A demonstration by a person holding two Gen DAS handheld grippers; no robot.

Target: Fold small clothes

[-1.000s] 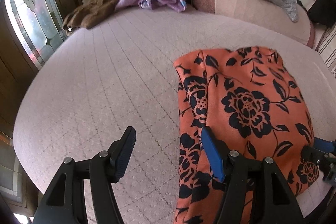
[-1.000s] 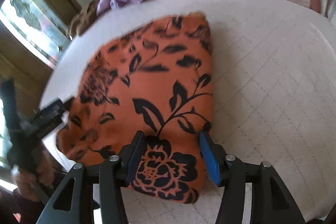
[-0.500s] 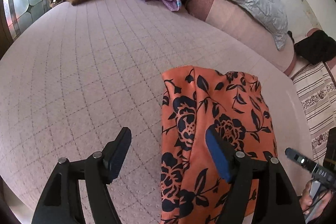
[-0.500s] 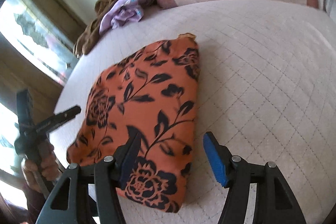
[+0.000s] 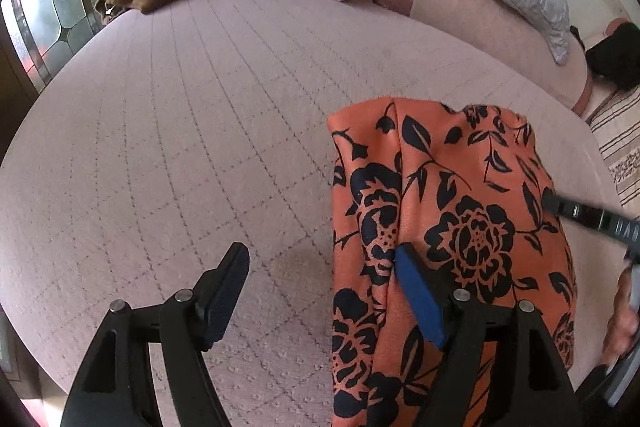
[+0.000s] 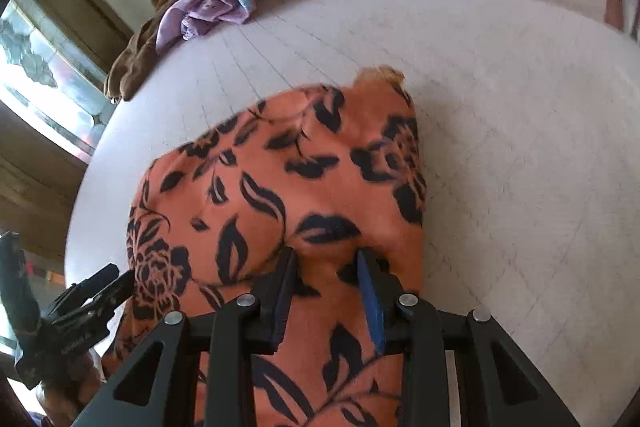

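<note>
The orange floral garment (image 5: 452, 219) lies folded on the pink quilted bed (image 5: 200, 131), and in the left wrist view it sits ahead and to the right of the left hand-held gripper (image 5: 320, 291); that gripper's jaws stand wide and are opening, its left finger (image 5: 224, 287) over bare quilt and its blue-padded right finger (image 5: 420, 299) over the garment's left part, so the left edge of the cloth falls between them, though I cannot tell whether either pad touches it; the tip of the right hand-held gripper (image 5: 576, 215) reaches in over the garment's right side; the risk here, as I judge it, is that wide jaws closing on this edge catch only the top layer, or bite the quilt too, and the fold comes apart when lifted.

In the right wrist view the garment (image 6: 288, 195) spreads directly ahead of and beneath the right hand-held gripper (image 6: 324, 291); its jaws are narrow and closing, with a raised ridge of the orange cloth between the pads, which look close to pinching it; the left hand-held gripper (image 6: 96, 291) shows off to the lower left, at the garment's edge; a pinch so far in from the edge could bunch the cloth and drag the fold askew; the purple clothes (image 6: 208, 3) and brown cloth (image 6: 136, 67) lie well apart at the far side of the bed.
</note>
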